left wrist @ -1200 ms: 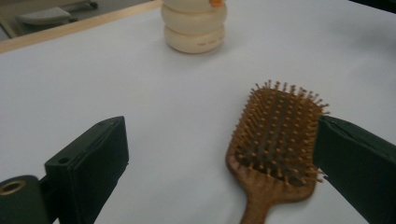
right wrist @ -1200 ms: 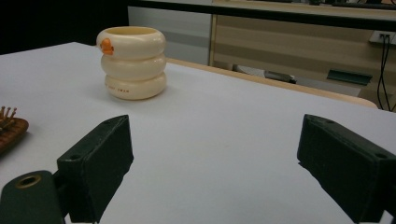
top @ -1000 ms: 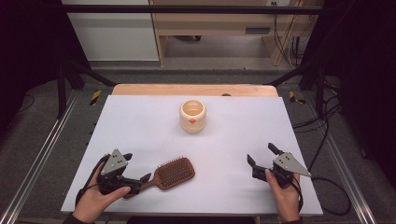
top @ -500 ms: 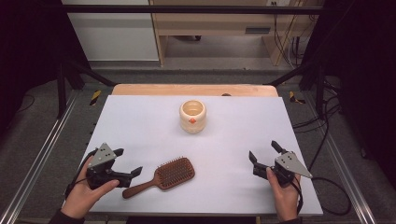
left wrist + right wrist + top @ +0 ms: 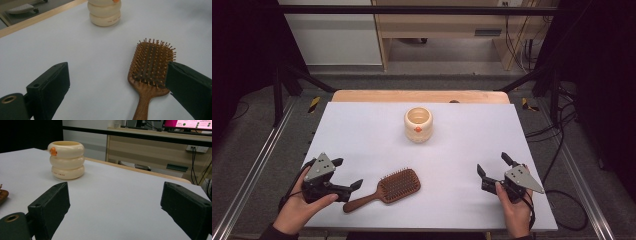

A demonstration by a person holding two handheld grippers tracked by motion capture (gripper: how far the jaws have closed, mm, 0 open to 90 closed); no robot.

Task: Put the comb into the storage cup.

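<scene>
High view: your left gripper (image 5: pixel 346 173) sits near the surface's (image 5: pixel 362 130) 7 o'clock corner with its fingers spread wide and nothing between them. The wooden hairbrush (image 5: pixel 384 188) lies bristles up just beside it, toward 3 o'clock from that gripper, its handle end pointing back toward 8 o'clock and close to the lower finger, though whether they touch is unclear. Your right gripper (image 5: pixel 493 165) rests near the 5 o'clock corner, fingers likewise wide apart and holding nothing, well apart from the brush. The cream ringed cup (image 5: pixel 418 124) stands upright toward 12 o'clock from the brush, about mid-surface.

Left gripper view: the hairbrush (image 5: pixel 150 72) lies flat on the white surface (image 5: pixel 82 55), its paddle partly behind the finger (image 5: pixel 190 92) at 4 o'clock, and the cup (image 5: pixel 105 13) stands at 12 o'clock.

Right gripper view: between your parted fingers lies bare surface (image 5: pixel 112 202); the cup (image 5: pixel 67 160) stands at 10 o'clock.
</scene>
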